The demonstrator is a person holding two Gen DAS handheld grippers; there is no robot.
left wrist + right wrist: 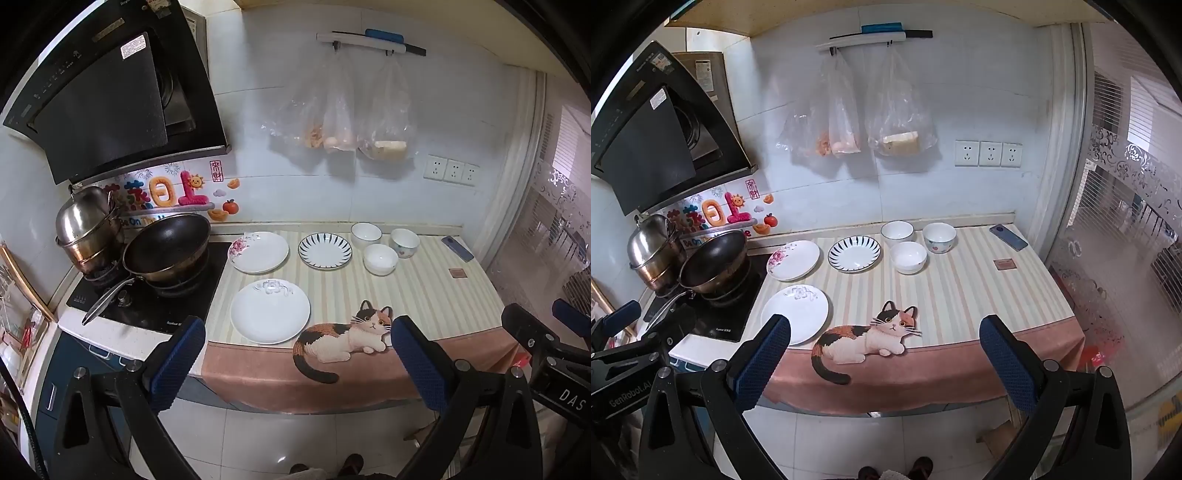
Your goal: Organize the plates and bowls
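Three plates lie on the striped counter cloth (424, 295): a large white plate (270, 311) (795, 314) at the front, a pink-flower plate (259, 252) (793, 260) behind it, and a blue-striped plate (325, 250) (854, 254). Three bowls stand to the right: two white bowls (366, 235) (380, 259) (897, 231) (908, 256) and a patterned bowl (405, 242) (939, 236). My left gripper (297, 365) and right gripper (884, 362) are both open and empty, held in front of the counter edge, away from the dishes.
A wok (166, 247) and a steel pot (88, 225) sit on the stove (177, 306) at left. A phone (457, 248) and a small brown card (457, 273) lie at the counter's right end. Plastic bags (347, 110) hang on the wall. A glass door (1126, 258) stands right.
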